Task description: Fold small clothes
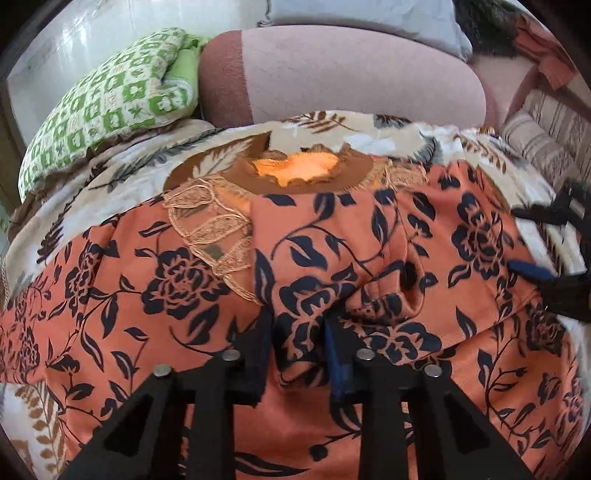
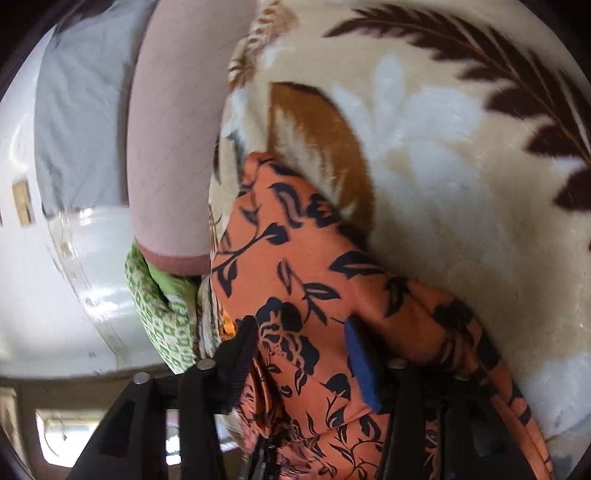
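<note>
My left gripper [image 1: 299, 332] and right gripper [image 2: 303, 354] each pinch the orange floral garment [image 1: 332, 236] on the blanket [image 1: 110, 173], jaws clenched on cloth.

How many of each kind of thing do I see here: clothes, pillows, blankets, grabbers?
Orange floral garment: 1
Pillows: 3 (green checked, pink bolster, grey)
Leaf-print blanket: 1
Hand-held grippers: 2 (left, right)
Total: 7
</note>
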The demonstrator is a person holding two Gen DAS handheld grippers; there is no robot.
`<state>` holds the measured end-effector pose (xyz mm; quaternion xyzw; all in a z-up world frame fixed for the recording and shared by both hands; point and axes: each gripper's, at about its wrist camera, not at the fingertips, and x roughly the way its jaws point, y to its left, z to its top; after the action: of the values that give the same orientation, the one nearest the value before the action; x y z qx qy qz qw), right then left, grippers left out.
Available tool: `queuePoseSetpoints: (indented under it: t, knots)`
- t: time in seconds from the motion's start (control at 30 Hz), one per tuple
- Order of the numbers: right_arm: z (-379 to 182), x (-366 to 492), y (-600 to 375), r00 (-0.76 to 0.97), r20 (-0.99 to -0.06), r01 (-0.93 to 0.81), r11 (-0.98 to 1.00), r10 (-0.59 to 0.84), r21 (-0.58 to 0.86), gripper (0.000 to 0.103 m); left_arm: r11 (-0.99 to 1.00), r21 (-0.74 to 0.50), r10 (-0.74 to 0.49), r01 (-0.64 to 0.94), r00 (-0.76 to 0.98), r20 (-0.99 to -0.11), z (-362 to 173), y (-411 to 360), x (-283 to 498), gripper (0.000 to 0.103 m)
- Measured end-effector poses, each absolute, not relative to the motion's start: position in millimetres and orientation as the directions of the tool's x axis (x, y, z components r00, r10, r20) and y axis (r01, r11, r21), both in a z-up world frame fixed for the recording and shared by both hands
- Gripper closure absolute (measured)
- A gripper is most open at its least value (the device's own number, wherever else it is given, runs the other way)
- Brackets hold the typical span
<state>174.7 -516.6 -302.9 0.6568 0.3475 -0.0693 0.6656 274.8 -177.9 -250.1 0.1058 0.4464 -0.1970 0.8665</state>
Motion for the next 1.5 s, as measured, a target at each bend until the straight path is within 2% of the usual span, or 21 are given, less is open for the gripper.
queuePoseSetpoints:
  t: [0.23,0.4,0.47,0.57,0.6,0.63,0.67,0.7,0.73,0.87,0.93,1.03,1.17,1.3,1.37,1.43,1.47,1.5]
  knots:
    - [-305.6,175.9,-511.1,0.751,-0.555,0.551,0.124,0.357,0.825,0.046,0.961,-0.105,-0.231,0.256,0.534,-0.813,-234.6,-120.0,294.0,0.078]
    - [-302.2,165.7,-513.2,0.753,-0.554,0.550,0.122,0.355,0.826,0.046,0.995,-0.092,-0.063,-0.022,0.577,-0.815,-226.7,-54.7,309.2,0.078]
    - [-300.5,163.9,-512.2,0.751,-0.560,0.554,0.129,0.349,0.823,0.046,0.992,-0.095,-0.023,-0.088,0.601,-0.799,-221.3,-37.8,307.1,0.079]
    - [-296.5,165.8,-508.7,0.741,-0.581,0.564,0.160,0.337,0.810,0.046,0.982,-0.190,-0.150,0.001,0.615,-0.774,-210.0,-45.4,300.0,0.077]
    - [-295.4,166.8,-507.5,0.736,-0.589,0.567,0.173,0.333,0.806,0.046,0.980,-0.194,-0.180,0.046,0.620,-0.764,-206.4,-54.2,296.3,0.071]
    - [-294.4,167.2,-506.2,0.734,-0.595,0.570,0.179,0.329,0.802,0.046,0.980,-0.175,-0.193,0.092,0.628,-0.754,-202.5,-68.1,290.4,0.059]
    - [-293.1,167.0,-504.9,0.733,-0.598,0.572,0.183,0.324,0.800,0.046,0.979,-0.168,-0.204,0.118,0.633,-0.747,-200.6,-75.6,286.8,0.050]
    - [-291.2,167.0,-502.8,0.732,-0.599,0.572,0.186,0.323,0.799,0.046,0.975,-0.165,-0.222,0.149,0.637,-0.738,-199.5,-84.9,283.5,0.035]
    - [-289.1,167.1,-500.2,0.733,-0.597,0.567,0.191,0.327,0.801,0.046,0.969,-0.161,-0.246,0.189,0.635,-0.732,-199.2,-94.8,279.6,0.027]
    - [-286.9,172.1,-490.7,0.719,-0.611,0.568,0.227,0.331,0.791,0.046,0.932,-0.022,-0.252,0.361,0.605,-0.755,-210.0,-147.9,267.4,0.024]
    - [-290.2,173.4,-489.4,0.718,-0.614,0.573,0.221,0.328,0.789,0.046,0.919,0.064,-0.208,0.388,0.617,-0.759,-220.3,-170.4,266.9,0.018]
    - [-290.1,174.3,-488.1,0.718,-0.614,0.572,0.226,0.327,0.789,0.046,0.923,0.083,-0.172,0.376,0.596,-0.784,-235.2,-182.5,277.7,0.018]
    - [-290.6,175.6,-486.0,0.717,-0.616,0.568,0.238,0.326,0.788,0.046,0.901,0.003,-0.237,0.435,0.496,-0.835,-256.2,-201.2,282.9,0.018]
    - [-291.2,176.4,-485.0,0.716,-0.618,0.567,0.246,0.324,0.786,0.046,0.894,-0.013,-0.256,0.449,0.486,-0.836,-262.2,-206.5,281.1,0.019]
    - [-290.9,176.9,-484.2,0.716,-0.617,0.565,0.249,0.326,0.787,0.046,0.909,-0.072,-0.276,0.411,0.462,-0.843,-266.3,-194.1,288.9,0.027]
    - [-291.4,177.5,-484.2,0.717,-0.614,0.562,0.248,0.330,0.789,0.046,0.922,-0.103,-0.280,0.373,0.459,-0.843,-264.6,-178.9,295.1,0.053]
    - [-291.5,178.0,-484.3,0.716,-0.614,0.562,0.248,0.331,0.789,0.046,0.924,-0.113,-0.283,0.364,0.459,-0.842,-263.5,-174.1,297.9,0.059]
    - [-291.5,178.6,-484.2,0.716,-0.615,0.563,0.248,0.331,0.788,0.046,0.925,-0.129,-0.293,0.356,0.456,-0.840,-261.8,-169.4,299.1,0.073]
